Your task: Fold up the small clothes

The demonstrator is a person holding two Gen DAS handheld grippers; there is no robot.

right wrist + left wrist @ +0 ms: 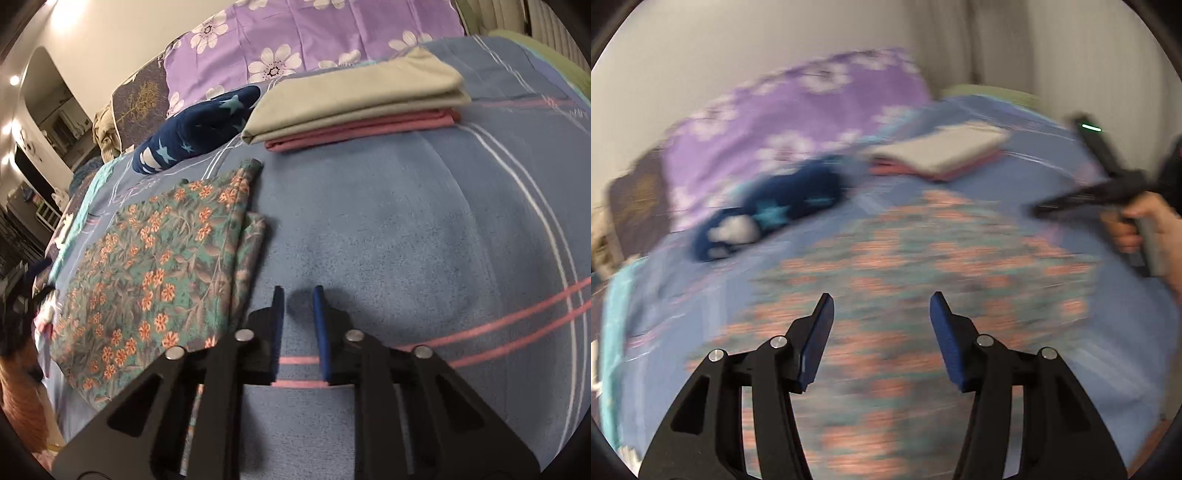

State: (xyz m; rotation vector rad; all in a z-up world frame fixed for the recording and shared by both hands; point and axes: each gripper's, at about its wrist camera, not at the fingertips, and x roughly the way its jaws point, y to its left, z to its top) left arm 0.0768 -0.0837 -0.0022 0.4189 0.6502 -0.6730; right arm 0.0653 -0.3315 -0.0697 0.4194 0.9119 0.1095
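Apparently mid-fold on the floral garment [155,258], lying flat on the blue bedspread [406,240] with one side already doubled over along its right edge. Left gripper [882,314] above the garment, jaws spread wide, holding nothing; view blurred, so contact with the cloth cannot be told. Right gripper [298,325] just beside the garment's right edge, over bare bedspread, jaws parted a little and empty. Next move, probably: pinch an edge or corner in each gripper and bring it across for another fold, keeping the layers aligned. Further back, a finished stack: beige folded cloth [354,99] on top of pink folded cloth [362,129]. Left of that, a navy star-print item [192,129], unfolded. Behind, a purple flowered pillow [295,40], a pale wall and a lit room beyond.
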